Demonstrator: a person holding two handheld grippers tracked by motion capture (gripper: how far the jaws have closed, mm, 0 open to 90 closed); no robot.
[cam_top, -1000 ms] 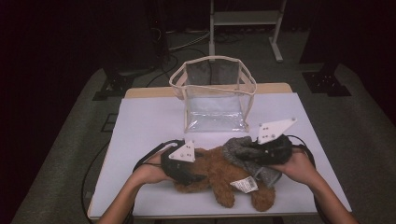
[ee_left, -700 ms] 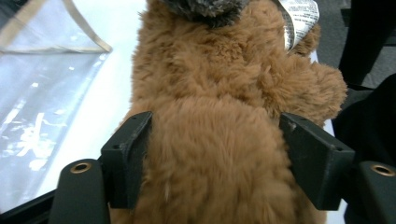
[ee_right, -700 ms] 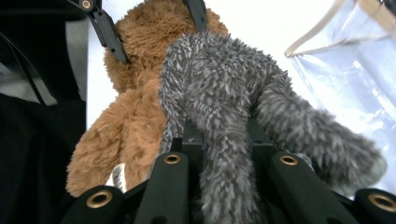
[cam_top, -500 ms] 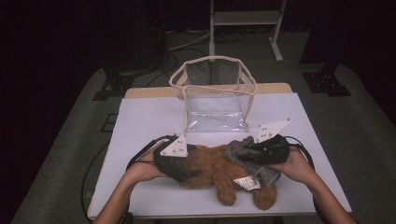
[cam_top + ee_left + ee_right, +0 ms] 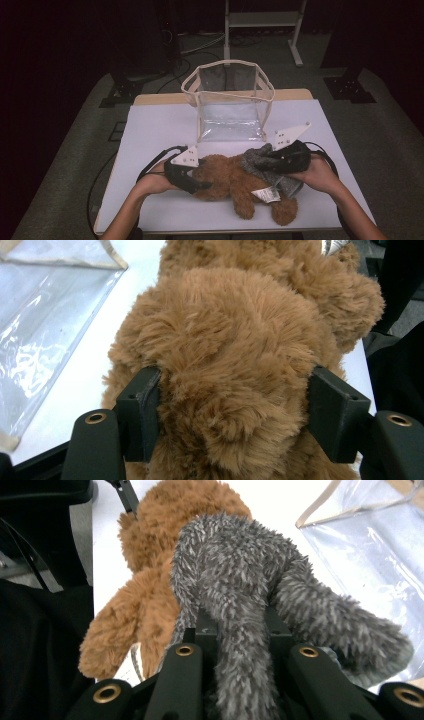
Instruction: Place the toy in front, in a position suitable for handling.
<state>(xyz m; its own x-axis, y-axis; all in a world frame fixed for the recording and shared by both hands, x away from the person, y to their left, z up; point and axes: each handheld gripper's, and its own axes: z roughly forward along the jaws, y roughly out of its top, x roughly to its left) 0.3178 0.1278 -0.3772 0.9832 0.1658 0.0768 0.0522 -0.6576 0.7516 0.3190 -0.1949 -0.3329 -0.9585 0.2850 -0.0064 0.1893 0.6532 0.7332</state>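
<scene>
Brown fur, grey fur, white surface

The plush bear [image 5: 227,181] is shaggy tan-brown; the plush toy [image 5: 265,165] lying on it is flecked grey. A clear bag [image 5: 231,102] has cream trim, the surface [image 5: 150,135] is white, both hand-held grippers black.

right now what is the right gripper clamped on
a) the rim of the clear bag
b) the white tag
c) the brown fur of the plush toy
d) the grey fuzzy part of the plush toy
d: in the right gripper view the right gripper has its jaws pinched on a strand of the grey fuzzy part, while the brown fur lies beyond and the clear bag stands off to the side.
</scene>
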